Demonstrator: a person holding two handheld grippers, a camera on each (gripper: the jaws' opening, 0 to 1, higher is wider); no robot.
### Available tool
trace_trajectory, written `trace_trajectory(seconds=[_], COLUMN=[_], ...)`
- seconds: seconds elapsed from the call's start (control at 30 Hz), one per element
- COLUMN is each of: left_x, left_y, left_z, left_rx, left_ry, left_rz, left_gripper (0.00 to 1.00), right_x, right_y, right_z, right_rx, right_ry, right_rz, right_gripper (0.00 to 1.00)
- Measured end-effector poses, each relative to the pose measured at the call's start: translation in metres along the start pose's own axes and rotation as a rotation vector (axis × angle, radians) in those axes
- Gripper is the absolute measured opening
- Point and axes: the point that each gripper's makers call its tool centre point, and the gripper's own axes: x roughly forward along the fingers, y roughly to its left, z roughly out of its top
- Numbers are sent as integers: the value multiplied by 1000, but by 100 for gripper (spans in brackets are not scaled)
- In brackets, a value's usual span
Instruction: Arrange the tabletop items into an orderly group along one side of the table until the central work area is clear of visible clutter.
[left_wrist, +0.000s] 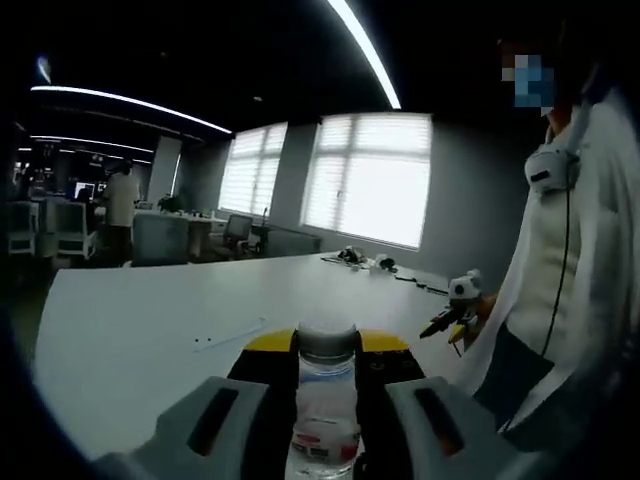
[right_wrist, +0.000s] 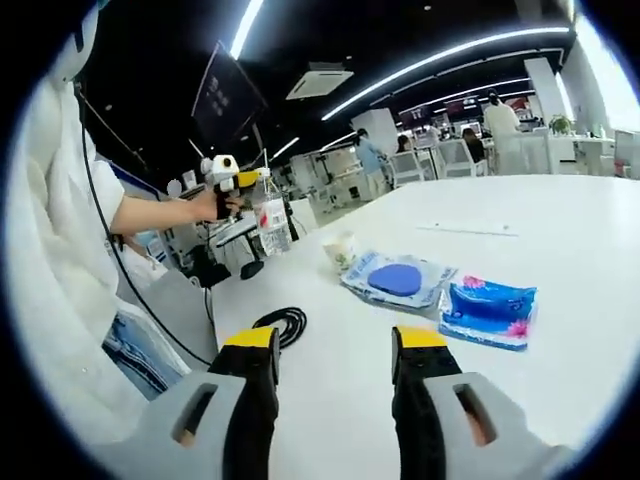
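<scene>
My left gripper (left_wrist: 328, 350) is shut on a clear plastic bottle (left_wrist: 326, 400) with a grey cap and a red label, held upright above the white table (left_wrist: 130, 320). In the right gripper view the same bottle (right_wrist: 271, 222) hangs in the left gripper (right_wrist: 238, 190) past the table's left edge. My right gripper (right_wrist: 335, 345) stands open over the table with nothing between its jaws. Ahead of it lie a coiled black cable (right_wrist: 283, 322), a small pale cup (right_wrist: 342, 250), a clear packet with a blue pad (right_wrist: 397, 280) and a blue flowered packet (right_wrist: 490, 310). The right gripper (left_wrist: 447, 318) is also held at the table's right edge.
A person in a white coat (left_wrist: 560, 280) stands against the table's edge. A thin pale strip (left_wrist: 230, 335) lies on the table, and small dark items (left_wrist: 362, 258) sit at its far end. Desks, chairs and other people (right_wrist: 500, 120) fill the room beyond.
</scene>
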Motion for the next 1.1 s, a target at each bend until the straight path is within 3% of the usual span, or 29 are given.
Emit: trace_trajectory(seconds=[0.37,0.57,0.87,1.1], left_x=[1,1,4,13], left_y=[49,66,83,91], left_z=[-13,-23,-37,-53], left_rx=[13,35,86,124], left_ry=[-15,-12,-12,22], left_rz=[85,84,43,-20], left_gripper=[19,19,19,19], right_x=[-7,-10,-8,-11], right_y=[-9,-14,-13,-11], right_z=[-3,-6,-6,-17], right_rx=[30,49,89,101], right_ry=[7,3,-5,33], right_rz=[-66,-94,-136,-156], right_gripper=[40,41,42,43])
